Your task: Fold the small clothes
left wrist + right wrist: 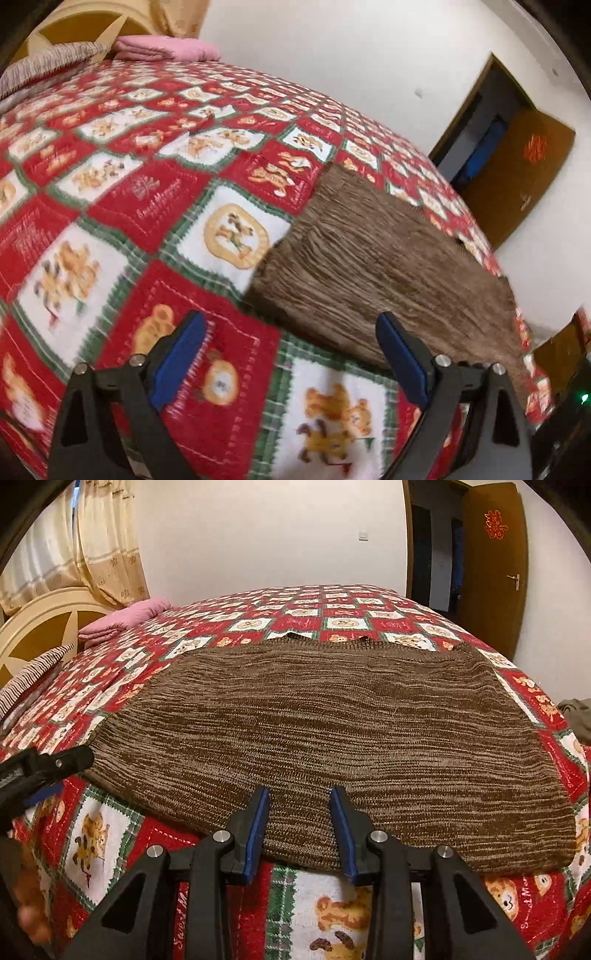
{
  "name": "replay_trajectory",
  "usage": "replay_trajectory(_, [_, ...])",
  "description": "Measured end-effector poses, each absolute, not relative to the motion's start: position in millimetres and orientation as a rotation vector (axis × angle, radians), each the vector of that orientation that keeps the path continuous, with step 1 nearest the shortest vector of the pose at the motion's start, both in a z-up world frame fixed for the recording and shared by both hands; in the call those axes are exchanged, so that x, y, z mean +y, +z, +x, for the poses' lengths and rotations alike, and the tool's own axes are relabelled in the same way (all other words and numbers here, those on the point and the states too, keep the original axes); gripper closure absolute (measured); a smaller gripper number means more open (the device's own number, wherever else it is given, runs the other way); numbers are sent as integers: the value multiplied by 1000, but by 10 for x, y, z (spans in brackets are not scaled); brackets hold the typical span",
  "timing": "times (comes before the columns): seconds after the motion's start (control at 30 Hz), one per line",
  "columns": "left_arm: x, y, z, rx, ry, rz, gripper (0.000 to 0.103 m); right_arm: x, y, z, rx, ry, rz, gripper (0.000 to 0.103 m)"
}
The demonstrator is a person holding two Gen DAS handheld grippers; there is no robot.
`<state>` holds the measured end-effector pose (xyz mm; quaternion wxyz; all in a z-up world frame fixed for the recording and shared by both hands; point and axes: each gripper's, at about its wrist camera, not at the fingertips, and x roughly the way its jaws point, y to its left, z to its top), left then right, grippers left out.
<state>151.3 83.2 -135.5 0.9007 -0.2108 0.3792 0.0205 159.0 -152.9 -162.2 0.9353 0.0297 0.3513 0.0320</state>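
A brown knitted garment (332,723) lies flat, folded into a broad rectangle, on the red, white and green bear-pattern bedspread (325,613). In the left wrist view the garment (384,258) lies to the right. My left gripper (290,325) is open and empty, just above the bedspread beside the garment's near left corner; it also shows at the left edge of the right wrist view (55,771). My right gripper (298,797) is open, its jaws over the garment's near edge, holding nothing.
A pink folded cloth (125,618) and a striped pillow (33,679) lie by the cream headboard (40,627) at the far left. An open brown door (491,565) stands at the right. A dark cloth (576,716) lies past the bed's right edge.
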Motion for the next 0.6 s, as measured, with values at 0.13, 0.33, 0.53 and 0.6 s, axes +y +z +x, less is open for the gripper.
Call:
replay_trajectory(0.13, [679,-1359,1697,785,11,-419,8,-1519,-1633,1588,713,69,64,66])
replay_trajectory(0.33, [628,-1353,1757,743,-79,-575,17,-1546,-1645,1581,705,78,79,66])
replay_trajectory(0.53, [857,-1394,1858,712,-64,-714,39,-1547,-1648,1578,705,79,81,65])
replay_trajectory(0.6, [941,-1419,1857,712,-58,-753,51,-1555,-1647,1576,705,81,85,65])
